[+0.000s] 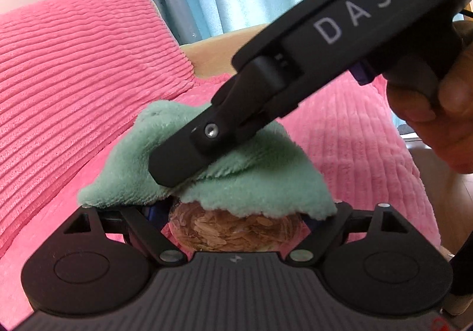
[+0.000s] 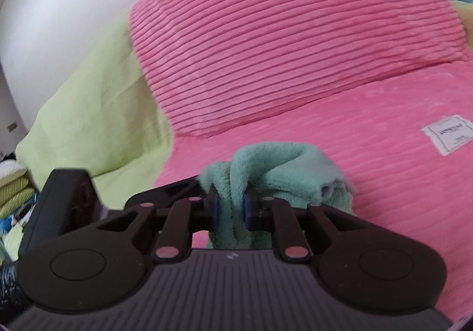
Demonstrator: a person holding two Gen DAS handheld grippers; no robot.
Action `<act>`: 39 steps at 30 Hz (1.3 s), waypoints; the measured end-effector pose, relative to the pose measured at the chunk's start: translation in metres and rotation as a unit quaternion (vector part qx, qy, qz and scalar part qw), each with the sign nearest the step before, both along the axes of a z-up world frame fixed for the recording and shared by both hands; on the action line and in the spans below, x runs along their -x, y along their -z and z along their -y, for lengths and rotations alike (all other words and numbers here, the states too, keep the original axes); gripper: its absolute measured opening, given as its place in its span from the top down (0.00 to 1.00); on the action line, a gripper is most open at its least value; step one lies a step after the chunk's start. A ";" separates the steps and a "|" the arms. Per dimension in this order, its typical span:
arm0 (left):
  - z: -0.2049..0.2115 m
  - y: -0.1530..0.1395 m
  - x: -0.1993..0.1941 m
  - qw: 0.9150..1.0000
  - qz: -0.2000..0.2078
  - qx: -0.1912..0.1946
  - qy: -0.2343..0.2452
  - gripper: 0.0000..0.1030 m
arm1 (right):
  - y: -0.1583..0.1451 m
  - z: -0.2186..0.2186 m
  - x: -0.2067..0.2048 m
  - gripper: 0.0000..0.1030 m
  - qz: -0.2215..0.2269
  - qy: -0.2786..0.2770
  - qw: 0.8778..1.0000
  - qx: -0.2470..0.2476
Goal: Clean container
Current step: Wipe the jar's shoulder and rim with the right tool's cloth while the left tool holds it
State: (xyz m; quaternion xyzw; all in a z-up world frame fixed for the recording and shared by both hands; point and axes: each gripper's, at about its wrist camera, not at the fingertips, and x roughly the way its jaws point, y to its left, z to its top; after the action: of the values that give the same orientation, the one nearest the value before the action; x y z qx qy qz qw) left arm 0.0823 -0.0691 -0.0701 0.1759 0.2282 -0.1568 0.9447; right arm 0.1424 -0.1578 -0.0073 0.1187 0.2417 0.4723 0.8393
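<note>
left fingers (image 1: 233,230) clamp jar (image 1: 236,235) of grain above pink bed (image 1: 354,130); right fingers (image 2: 230,209) pinch cloth (image 2: 278,171) bunched on jar top. risk: thin pinch slips, or wiping pressure twists jar loose.

A pink ribbed bedspread (image 2: 369,183) carries a matching pink pillow (image 2: 280,35).

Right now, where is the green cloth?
The green cloth is pinched in the right tool. In the left wrist view it drapes over the jar that the left tool holds, above the pink bedding.
</note>
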 end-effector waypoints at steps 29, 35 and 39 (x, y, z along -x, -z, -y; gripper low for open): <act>-0.013 -0.003 0.013 1.000 -0.005 0.007 0.008 0.17 | 0.002 0.003 -0.006 0.89 0.011 0.004 1.000 0.001; -0.013 -0.003 0.015 1.000 -0.008 0.008 0.006 0.17 | 0.003 0.019 -0.019 0.90 0.012 0.056 0.998 0.000; -0.013 -0.003 0.016 1.000 -0.010 0.009 0.004 0.17 | 0.006 0.023 -0.025 0.90 0.001 0.063 0.998 -0.011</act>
State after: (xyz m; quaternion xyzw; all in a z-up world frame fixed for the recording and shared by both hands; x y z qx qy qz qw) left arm 0.0665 -0.0558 -0.0673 0.1670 0.2358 -0.1644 0.9431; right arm 0.1678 -0.1808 -0.0137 0.1426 0.2277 0.4215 0.8661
